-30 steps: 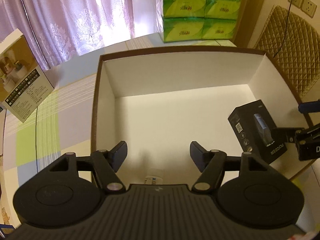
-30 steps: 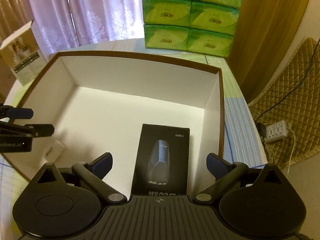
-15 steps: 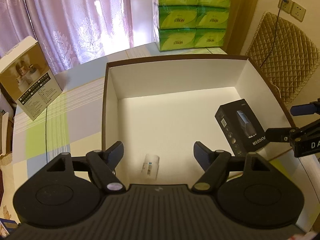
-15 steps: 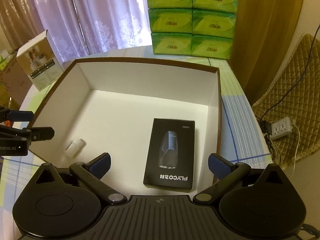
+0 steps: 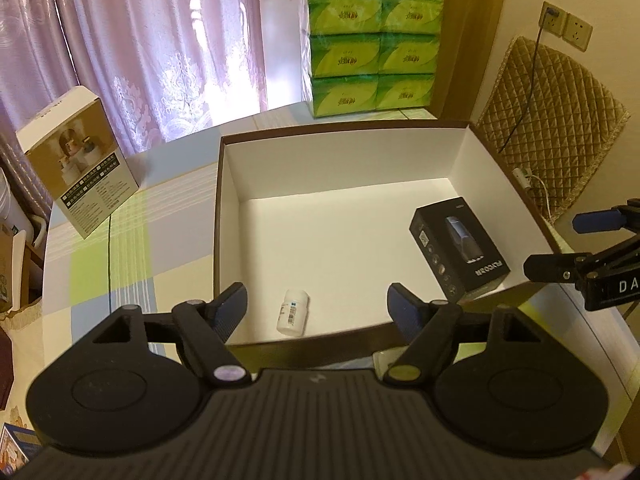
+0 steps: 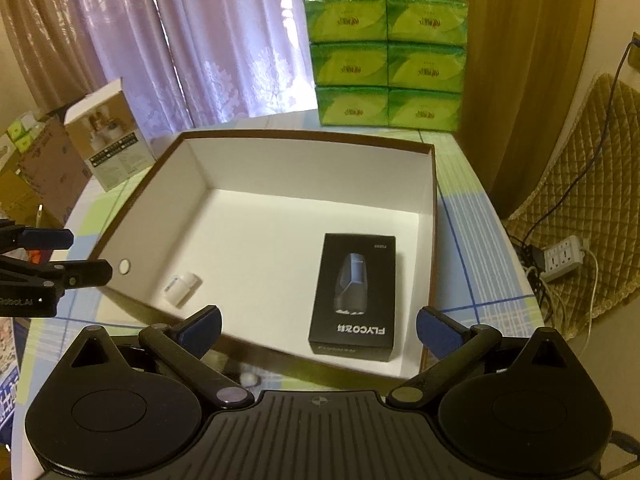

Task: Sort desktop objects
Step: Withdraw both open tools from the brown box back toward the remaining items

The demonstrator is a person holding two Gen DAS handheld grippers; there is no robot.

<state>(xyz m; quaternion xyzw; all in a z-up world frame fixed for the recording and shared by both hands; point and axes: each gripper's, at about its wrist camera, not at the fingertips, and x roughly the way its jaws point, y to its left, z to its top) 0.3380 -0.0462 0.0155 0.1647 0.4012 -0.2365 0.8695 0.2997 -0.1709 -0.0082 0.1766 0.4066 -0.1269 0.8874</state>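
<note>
A wide brown-rimmed box [image 5: 218,216] [image 6: 434,216] with a white inside stands on the table. In it lie a small white pill bottle [image 5: 293,312] [image 6: 181,288] on its side and a black FLYCO carton [image 5: 458,250] [image 6: 354,296]. My left gripper [image 5: 318,310] hangs open above the box's near wall, empty, with the bottle just beyond its fingertips. My right gripper [image 6: 318,326] is open too, empty, over the near edge in front of the black carton. Each gripper shows at the edge of the other's view.
A stack of green tissue packs [image 5: 370,52] [image 6: 386,60] stands behind the box. A tan product carton [image 5: 78,162] [image 6: 108,134] stands upright at the left. A quilted chair [image 5: 556,128], a power strip [image 6: 564,258] and cardboard boxes [image 6: 36,176] lie off the table. Small white bits [image 6: 250,378] lie near the box front.
Both grippers have pulled back and up from inside the box. The white bottle and the black carton stay lying in the box, now farther from the fingers.
</note>
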